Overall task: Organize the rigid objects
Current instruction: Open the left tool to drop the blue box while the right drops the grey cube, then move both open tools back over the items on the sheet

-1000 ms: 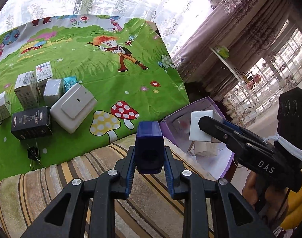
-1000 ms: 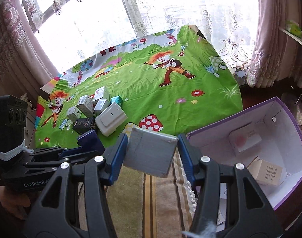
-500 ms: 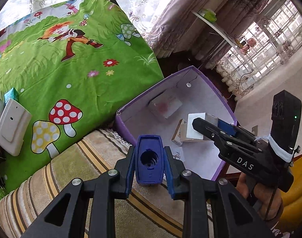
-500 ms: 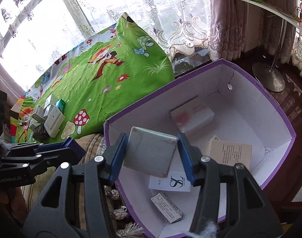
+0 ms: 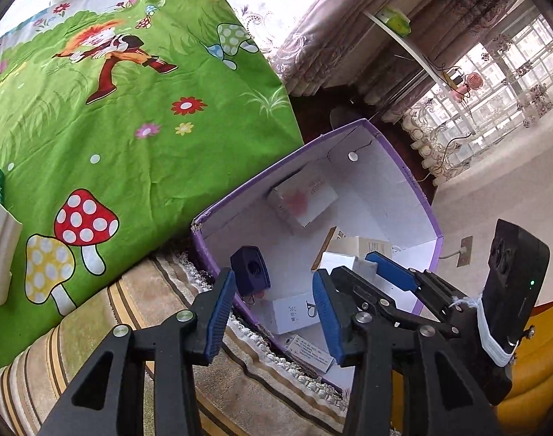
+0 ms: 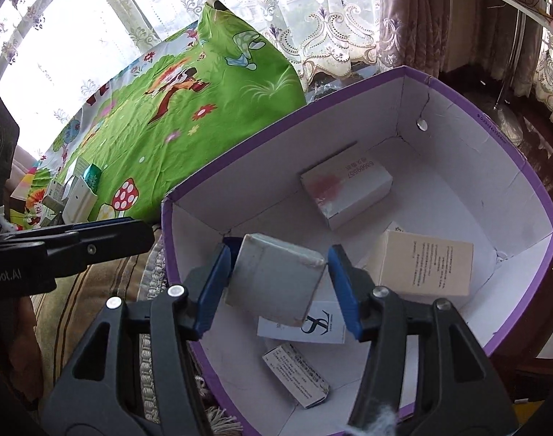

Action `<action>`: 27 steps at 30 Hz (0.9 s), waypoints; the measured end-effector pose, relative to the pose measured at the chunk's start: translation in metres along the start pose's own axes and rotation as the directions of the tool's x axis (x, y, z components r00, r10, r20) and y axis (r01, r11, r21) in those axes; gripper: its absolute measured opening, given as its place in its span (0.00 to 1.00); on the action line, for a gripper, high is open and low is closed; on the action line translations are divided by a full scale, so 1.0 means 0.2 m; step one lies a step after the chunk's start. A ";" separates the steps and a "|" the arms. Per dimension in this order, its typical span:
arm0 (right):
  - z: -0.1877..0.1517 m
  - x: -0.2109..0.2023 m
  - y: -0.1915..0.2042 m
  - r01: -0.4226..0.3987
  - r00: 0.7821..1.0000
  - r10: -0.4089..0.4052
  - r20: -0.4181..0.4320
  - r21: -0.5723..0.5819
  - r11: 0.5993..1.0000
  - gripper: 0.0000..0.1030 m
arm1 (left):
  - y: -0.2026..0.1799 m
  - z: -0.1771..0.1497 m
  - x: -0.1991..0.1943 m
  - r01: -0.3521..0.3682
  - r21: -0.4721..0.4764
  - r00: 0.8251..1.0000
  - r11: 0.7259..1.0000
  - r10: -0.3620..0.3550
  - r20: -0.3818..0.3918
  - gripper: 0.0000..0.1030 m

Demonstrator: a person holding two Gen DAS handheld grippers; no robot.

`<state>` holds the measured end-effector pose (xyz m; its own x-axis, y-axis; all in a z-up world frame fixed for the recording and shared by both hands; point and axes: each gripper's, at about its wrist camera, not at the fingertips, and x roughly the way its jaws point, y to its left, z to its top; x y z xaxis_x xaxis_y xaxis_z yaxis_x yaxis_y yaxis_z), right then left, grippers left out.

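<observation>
A purple box with white inside (image 5: 403, 167) (image 6: 469, 109) stands beside the bed and holds several small cartons. My left gripper (image 5: 272, 309) is open over its near wall; a dark blue block (image 5: 250, 272) lies free just beyond its fingers, inside the box. My right gripper (image 6: 280, 283) is open over the box; a grey square box (image 6: 272, 279) sits tilted between its fingers, touching the left one, with a gap at the right. The right gripper also shows in the left wrist view (image 5: 378, 272).
A green cartoon sheet (image 5: 112, 127) covers the bed, with a white wall switch (image 5: 0, 250) and several small boxes (image 6: 69, 189) at its left. A striped brown blanket (image 5: 112, 312) lies at the bed edge. A curtain and a shelf stand behind the box.
Both grippers have opened over the purple box. The blue block has left the left fingers and dropped into the box. The grey box has come loose and tilted between the right fingers.
</observation>
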<state>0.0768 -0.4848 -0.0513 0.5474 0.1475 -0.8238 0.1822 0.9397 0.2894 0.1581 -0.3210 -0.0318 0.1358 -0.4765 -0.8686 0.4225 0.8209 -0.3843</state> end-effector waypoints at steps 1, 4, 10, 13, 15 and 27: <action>0.00 0.00 0.00 -0.001 1.000 0.001 -0.003 0.006 1.000 0.73 | 0.01 0.00 -0.01 0.007 -0.008 1.000 1.000 -0.007 0.008 0.55; 0.00 -0.01 0.02 -0.002 1.000 0.002 0.002 -0.004 1.000 0.75 | 0.03 -0.01 -0.06 0.013 -0.025 0.999 1.000 -0.012 0.039 0.58; 0.01 -0.05 0.09 -0.006 1.000 0.006 0.018 -0.040 0.999 0.75 | 0.06 -0.04 -0.20 -0.039 -0.015 0.991 0.999 0.041 0.126 0.58; 0.03 -0.10 0.14 0.017 0.999 -0.014 0.044 -0.077 0.997 0.75 | 0.03 -0.06 -0.33 -0.139 0.037 0.966 0.990 0.128 0.223 0.58; 0.04 -0.14 0.17 0.023 0.998 -0.016 0.065 -0.097 0.995 0.75 | 0.00 -0.08 -0.45 -0.211 0.057 0.933 0.976 0.184 0.309 0.59; 0.10 -0.61 0.53 0.126 0.899 -0.001 0.437 -0.258 0.958 0.98 | 0.06 -0.40 -1.27 -0.467 -0.088 0.448 0.880 0.321 0.835 1.00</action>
<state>0.0449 -0.4087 0.0897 0.8494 -0.0031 -0.5278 0.0330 0.9983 0.0473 0.0575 -0.1658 0.1594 0.9442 -0.2130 -0.2513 0.2300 0.9724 0.0400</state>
